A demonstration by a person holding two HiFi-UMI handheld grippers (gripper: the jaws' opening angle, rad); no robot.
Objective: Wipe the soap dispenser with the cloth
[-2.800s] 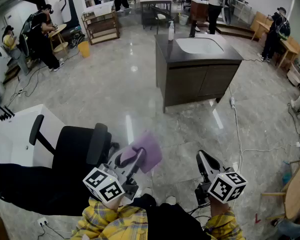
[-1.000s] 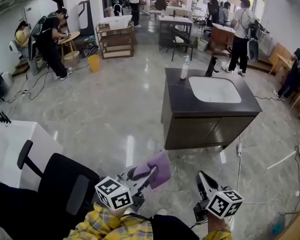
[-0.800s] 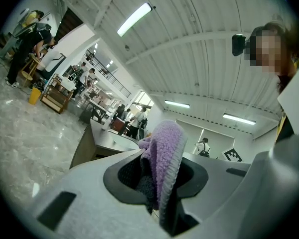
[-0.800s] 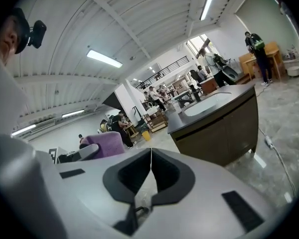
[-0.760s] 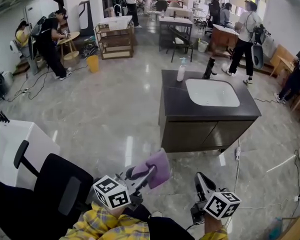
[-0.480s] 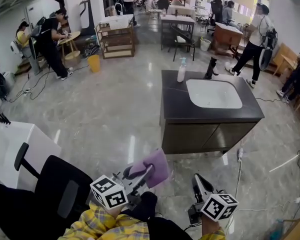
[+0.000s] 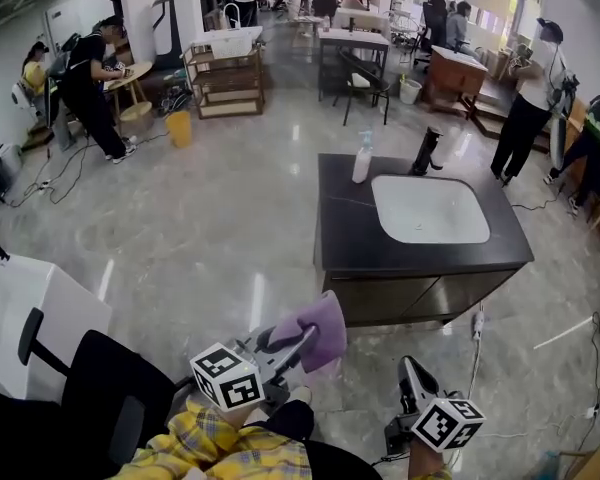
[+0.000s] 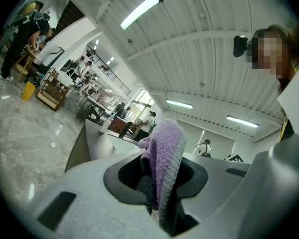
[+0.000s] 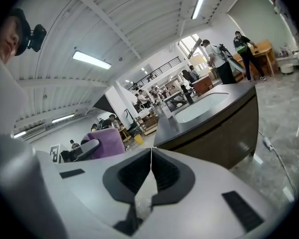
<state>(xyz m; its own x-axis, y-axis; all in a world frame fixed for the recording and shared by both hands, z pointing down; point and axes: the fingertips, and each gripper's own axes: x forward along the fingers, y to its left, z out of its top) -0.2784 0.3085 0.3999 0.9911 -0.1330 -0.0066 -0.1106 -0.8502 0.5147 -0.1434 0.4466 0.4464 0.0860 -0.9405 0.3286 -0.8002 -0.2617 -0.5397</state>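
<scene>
A white soap dispenser stands at the back left corner of a dark vanity counter, beside a white sink and a black tap. My left gripper is shut on a purple cloth, which sticks up between its jaws. It hovers above the floor just short of the vanity's front. My right gripper is shut with nothing in it, low at the right. In the right gripper view the soap dispenser shows small on the counter, and the cloth shows at the left.
A black office chair and a white table stand at the left. A cable trails over the floor at the right. Several people, tables and a yellow bin fill the far end of the room.
Both grippers have come closer to the vanity, which now fills more of the head view. The cloth stays clamped in the left gripper. The person at the right has walked farther right.
</scene>
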